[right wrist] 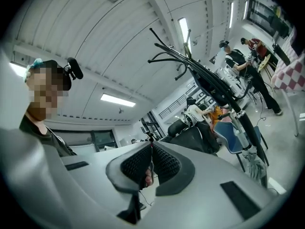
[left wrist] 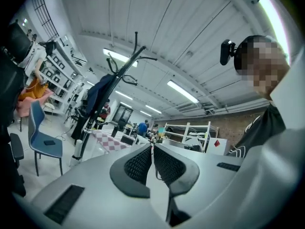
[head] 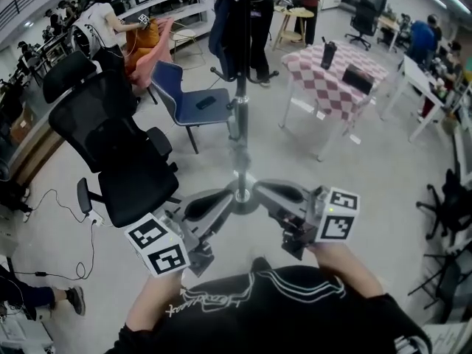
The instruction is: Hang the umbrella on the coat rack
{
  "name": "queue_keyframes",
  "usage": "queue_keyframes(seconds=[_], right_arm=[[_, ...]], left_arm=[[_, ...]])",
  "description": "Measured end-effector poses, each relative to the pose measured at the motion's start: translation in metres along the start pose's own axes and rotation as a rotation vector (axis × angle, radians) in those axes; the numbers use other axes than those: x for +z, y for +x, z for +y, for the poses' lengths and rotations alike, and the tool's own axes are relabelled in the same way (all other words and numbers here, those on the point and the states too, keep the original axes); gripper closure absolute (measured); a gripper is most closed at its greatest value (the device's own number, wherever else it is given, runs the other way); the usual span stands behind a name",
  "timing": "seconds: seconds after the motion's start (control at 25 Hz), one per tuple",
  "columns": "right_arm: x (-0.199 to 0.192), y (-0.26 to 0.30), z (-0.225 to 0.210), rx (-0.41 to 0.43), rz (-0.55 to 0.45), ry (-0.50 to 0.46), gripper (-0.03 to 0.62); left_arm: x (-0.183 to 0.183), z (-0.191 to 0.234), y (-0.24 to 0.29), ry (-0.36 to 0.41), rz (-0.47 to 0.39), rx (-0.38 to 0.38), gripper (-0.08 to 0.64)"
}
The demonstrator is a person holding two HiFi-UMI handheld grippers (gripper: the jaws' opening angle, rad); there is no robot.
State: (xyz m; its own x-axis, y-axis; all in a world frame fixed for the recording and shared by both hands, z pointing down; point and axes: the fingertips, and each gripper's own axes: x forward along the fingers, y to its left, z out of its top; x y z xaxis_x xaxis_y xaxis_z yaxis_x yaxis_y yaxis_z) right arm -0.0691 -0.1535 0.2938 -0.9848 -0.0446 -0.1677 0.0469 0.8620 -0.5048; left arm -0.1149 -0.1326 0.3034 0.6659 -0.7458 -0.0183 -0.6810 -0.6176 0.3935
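Note:
The coat rack [head: 240,87] stands straight ahead of me, its pole rising from a base between my two grippers. A dark blue folded umbrella [head: 220,32] hangs from its upper hooks, close against the pole. It shows as a dark bundle in the left gripper view [left wrist: 96,97] and in the right gripper view [right wrist: 212,85]. My left gripper [head: 214,206] [left wrist: 152,149] and right gripper [head: 271,196] [right wrist: 151,147] are held low near the base, well away from the umbrella. Both are shut, pads together with nothing between them.
A black office chair [head: 118,153] stands close at the left, with a blue chair [head: 192,105] behind it. A table with a checked cloth [head: 335,72] is at the right. Several people and desks fill the back of the room.

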Motion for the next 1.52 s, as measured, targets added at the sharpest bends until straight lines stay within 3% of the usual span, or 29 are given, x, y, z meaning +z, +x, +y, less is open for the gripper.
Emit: queue_keyframes(seconds=[0.4, 1.52], right_arm=[[-0.01, -0.016, 0.046, -0.005, -0.044, -0.012, 0.58], [-0.03, -0.03, 0.072, -0.045, -0.046, -0.028, 0.58]], left_arm=[[0.0, -0.043, -0.029, 0.035, -0.013, -0.021, 0.561], [-0.013, -0.067, -0.044, 0.0, -0.036, -0.046, 0.561]])
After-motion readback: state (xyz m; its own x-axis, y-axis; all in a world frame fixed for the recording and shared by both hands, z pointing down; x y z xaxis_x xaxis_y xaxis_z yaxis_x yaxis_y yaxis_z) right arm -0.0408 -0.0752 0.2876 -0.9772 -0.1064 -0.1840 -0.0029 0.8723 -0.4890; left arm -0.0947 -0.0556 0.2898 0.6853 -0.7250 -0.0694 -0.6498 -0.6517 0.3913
